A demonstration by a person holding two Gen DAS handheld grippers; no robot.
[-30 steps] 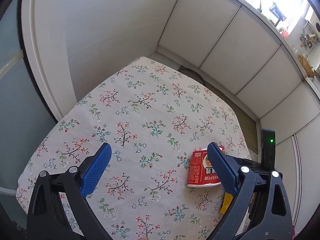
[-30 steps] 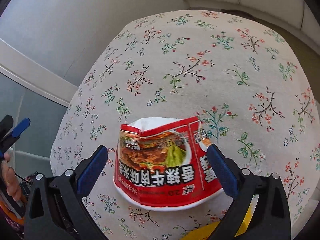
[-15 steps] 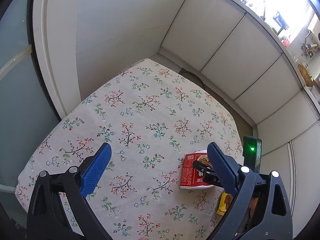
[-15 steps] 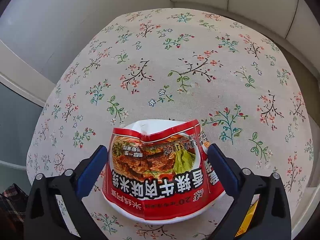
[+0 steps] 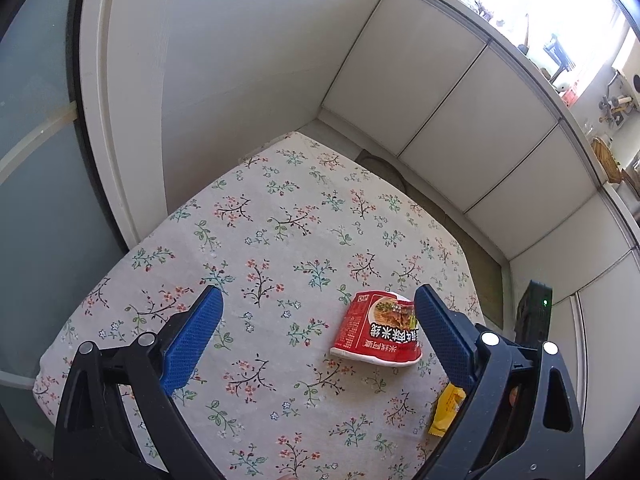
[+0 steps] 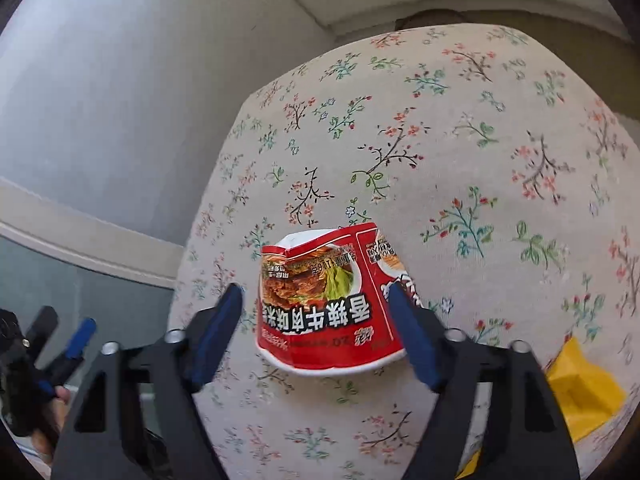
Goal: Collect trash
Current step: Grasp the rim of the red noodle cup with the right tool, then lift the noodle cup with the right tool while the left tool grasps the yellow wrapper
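Straddling the red cup [image 6: 328,304], the right gripper [image 6: 316,332] has just been narrowing; its right pad touches the cup's side, the left pad stands apart, so nothing is gripped yet. The crumpled cup lies on the floral cloth [image 5: 280,248], a yellow wrapper [image 6: 580,396] beside it. The left gripper [image 5: 316,340] gapes wide and empty.
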